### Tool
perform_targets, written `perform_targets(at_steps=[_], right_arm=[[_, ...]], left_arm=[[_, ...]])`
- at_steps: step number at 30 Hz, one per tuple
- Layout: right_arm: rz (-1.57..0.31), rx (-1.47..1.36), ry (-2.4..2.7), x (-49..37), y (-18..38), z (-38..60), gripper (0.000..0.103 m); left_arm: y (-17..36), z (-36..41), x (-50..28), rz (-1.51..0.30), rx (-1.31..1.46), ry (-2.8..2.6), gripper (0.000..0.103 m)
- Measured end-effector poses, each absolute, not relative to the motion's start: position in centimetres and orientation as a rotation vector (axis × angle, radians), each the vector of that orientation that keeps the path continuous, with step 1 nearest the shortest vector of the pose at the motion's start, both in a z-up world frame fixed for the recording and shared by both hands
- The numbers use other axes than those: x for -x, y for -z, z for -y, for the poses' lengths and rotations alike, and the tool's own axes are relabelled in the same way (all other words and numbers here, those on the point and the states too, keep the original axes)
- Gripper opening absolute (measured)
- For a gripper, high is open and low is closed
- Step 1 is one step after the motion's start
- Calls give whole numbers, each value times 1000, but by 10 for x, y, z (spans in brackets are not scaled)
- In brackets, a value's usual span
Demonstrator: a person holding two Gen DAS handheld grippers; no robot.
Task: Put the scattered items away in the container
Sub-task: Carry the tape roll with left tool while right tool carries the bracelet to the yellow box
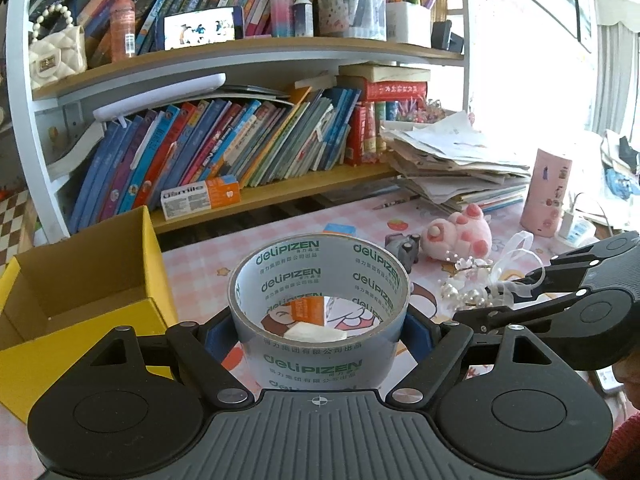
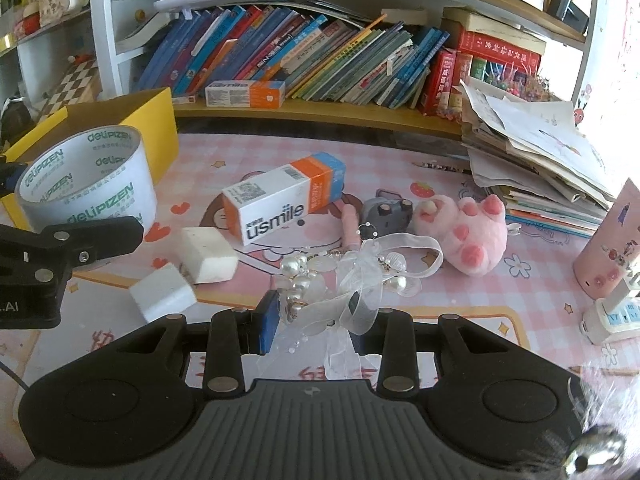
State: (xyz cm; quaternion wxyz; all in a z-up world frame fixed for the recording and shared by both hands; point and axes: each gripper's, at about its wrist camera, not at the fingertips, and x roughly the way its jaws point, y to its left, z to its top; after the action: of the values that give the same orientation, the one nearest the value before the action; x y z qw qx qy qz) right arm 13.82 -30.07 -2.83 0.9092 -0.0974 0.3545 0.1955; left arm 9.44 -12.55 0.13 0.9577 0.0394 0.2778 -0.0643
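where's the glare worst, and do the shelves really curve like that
Left wrist view: window light blows out the right side behind the paper stack; shelf board bows from fisheye. Right wrist view: evenly lit, usmile box print sharp, bookshelf ledge bowed too.

- Daylight floods in from the window [image 1: 612, 60] at the right of the left wrist view; that side is blown out to white, washing out the wall and the paper stack [image 1: 452, 148].
- The counter [image 2: 460, 300] is bright and evenly lit, with soft, short shadows under the foam blocks [image 2: 208, 254].
- Both fisheye views bend the shelf boards [image 1: 248, 54] into arcs, and the corners fall to black.
- Focus is sharp mid-frame; a blurred smear with glare sits in the right wrist view's lower right corner.
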Motion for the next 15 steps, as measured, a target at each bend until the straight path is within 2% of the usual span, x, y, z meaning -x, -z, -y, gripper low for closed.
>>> perform_targets(at_steps=[15], right_arm=[[-721,203,-345,-102,18,248,33]], left_arm=[[-9,69,-68,-535,-75,203,84]])
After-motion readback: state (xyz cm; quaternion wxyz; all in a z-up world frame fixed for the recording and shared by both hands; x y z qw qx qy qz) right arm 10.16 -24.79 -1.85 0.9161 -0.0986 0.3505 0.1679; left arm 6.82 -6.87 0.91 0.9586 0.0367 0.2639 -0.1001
